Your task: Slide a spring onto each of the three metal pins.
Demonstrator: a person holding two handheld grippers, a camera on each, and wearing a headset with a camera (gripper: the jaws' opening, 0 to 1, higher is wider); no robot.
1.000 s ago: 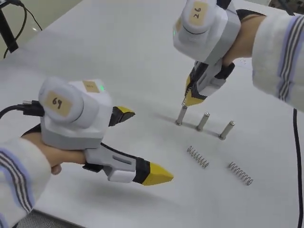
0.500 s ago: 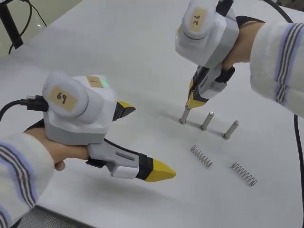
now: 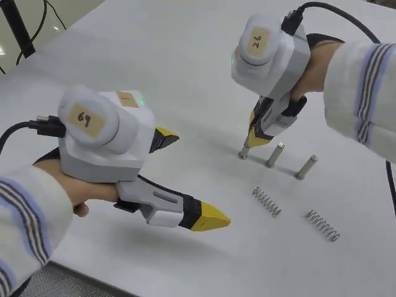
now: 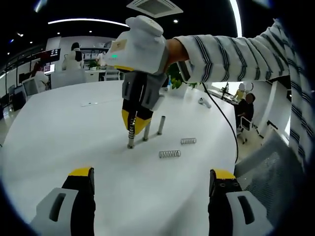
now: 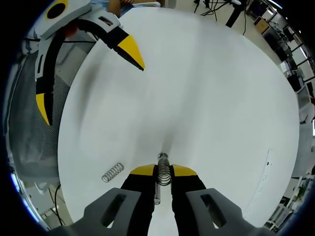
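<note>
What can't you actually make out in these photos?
- Head view: the right claw covers the top of the leftmost upright metal pin and the small coiled steel spring it grips.
- Left gripper view: how far that spring sits down the pin is too small to tell.

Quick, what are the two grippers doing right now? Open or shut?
Left gripper: open, empty.
Right gripper: shut on a spring.
</note>
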